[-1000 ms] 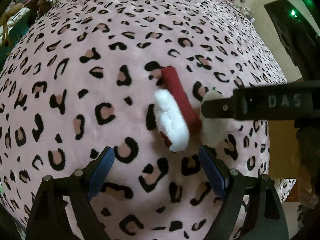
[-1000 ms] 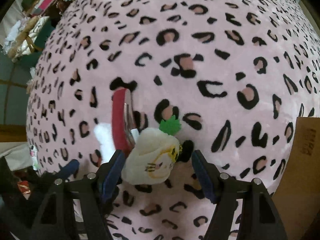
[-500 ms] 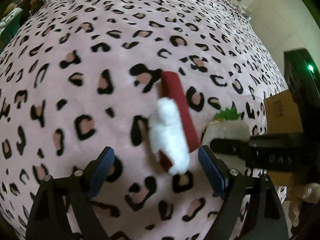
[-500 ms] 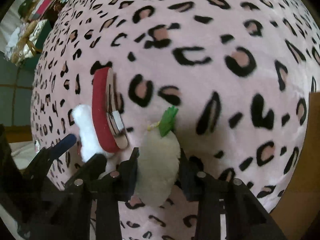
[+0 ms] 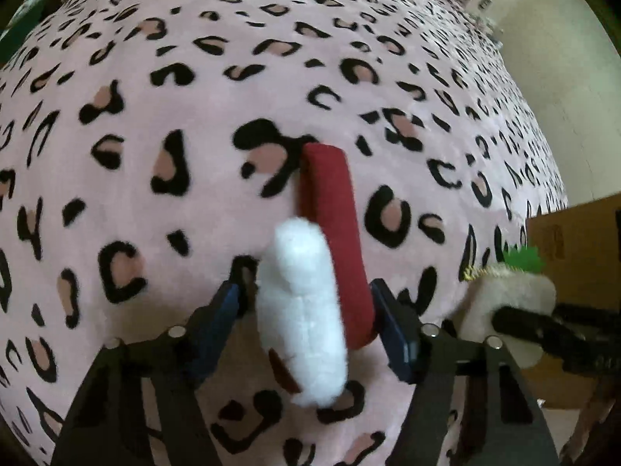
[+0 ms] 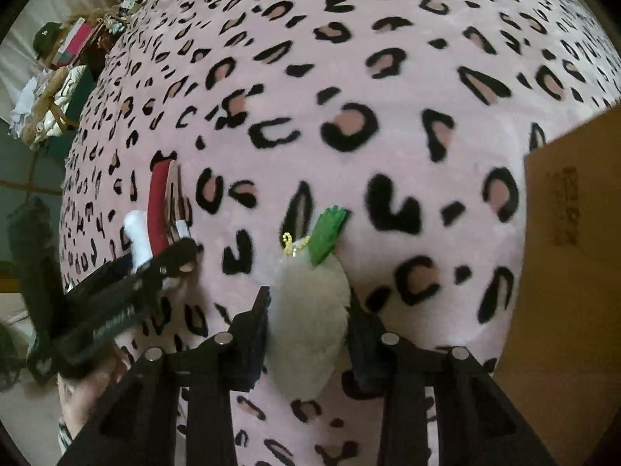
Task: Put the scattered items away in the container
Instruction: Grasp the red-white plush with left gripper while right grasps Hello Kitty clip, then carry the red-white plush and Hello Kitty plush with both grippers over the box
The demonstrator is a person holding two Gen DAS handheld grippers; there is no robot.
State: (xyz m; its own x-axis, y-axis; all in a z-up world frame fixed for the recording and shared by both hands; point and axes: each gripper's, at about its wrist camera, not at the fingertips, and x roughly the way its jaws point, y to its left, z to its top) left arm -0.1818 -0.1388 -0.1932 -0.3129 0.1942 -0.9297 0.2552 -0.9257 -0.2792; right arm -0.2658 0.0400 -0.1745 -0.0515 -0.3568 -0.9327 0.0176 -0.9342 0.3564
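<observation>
My left gripper point(image 5: 306, 310) is shut on a red and white plush item point(image 5: 310, 291), a red strip with a white fluffy part, on the leopard-print blanket point(image 5: 194, 136). The same item shows in the right wrist view point(image 6: 155, 213). My right gripper point(image 6: 308, 322) is shut on a cream plush toy with a green leaf top and a gold bead chain point(image 6: 310, 310), held just above the blanket. That toy shows at the right of the left wrist view point(image 5: 508, 299). A cardboard box point(image 6: 574, 252) stands to the right.
The pink leopard blanket covers a wide bed. The cardboard box also shows at the right in the left wrist view point(image 5: 574, 248). Cluttered shelves and baskets point(image 6: 58, 77) lie beyond the bed's far left. A pale wall point(image 5: 562, 58) is at the right.
My left gripper has closed in around the red and white plush item. My right gripper has shut on the cream plush toy and moved it toward the box.
</observation>
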